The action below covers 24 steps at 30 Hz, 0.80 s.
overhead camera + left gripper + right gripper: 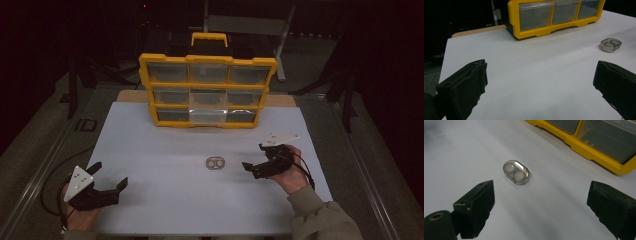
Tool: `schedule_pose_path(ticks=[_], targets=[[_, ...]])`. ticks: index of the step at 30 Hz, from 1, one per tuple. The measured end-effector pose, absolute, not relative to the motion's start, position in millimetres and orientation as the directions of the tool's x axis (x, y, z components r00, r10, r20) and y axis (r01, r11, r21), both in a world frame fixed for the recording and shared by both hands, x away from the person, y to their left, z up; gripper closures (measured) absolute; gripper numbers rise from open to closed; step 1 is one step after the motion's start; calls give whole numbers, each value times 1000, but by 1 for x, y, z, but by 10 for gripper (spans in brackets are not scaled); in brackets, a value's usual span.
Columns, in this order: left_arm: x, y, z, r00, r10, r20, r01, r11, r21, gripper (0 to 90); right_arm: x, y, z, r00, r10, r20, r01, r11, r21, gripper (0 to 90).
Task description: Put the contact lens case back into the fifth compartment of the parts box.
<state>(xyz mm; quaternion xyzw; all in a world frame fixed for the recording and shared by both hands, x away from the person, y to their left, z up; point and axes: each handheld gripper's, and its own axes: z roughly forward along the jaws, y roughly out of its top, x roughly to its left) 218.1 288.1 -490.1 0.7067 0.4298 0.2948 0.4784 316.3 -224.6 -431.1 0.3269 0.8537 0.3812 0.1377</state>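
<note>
- The small clear oval case [215,163], with two round wells side by side inside it, lies flat on the white tabletop [165,200], between my two hands and nearer my right.
- My right hand-held gripper [254,157] is spread wide with nothing between its jaws; it points left toward the case and stays apart from it. A grey plate sits on top of it.
- In the right gripper view the case [516,172] lies just beyond the gap between the two black jaws, closer to the left one.
- My left hand-held gripper [109,174] is also wide apart and holds nothing, low over the near left part of the tabletop, well away from the case.
- In the left gripper view the case [610,45] shows far off at the right, above the right jaw.
- A yellow organiser box [207,90] with clear drawers in three rows of three stands upright at the far side of the tabletop, a yellow handle on top.
</note>
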Motion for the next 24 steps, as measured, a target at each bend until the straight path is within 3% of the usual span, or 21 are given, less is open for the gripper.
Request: schedule_pose_path(ticks=[24], targets=[[218, 287, -491, 466, 885, 6, 327, -178, 928, 0, 350, -203, -425, -797, 604, 5, 440, 575, 690, 75]])
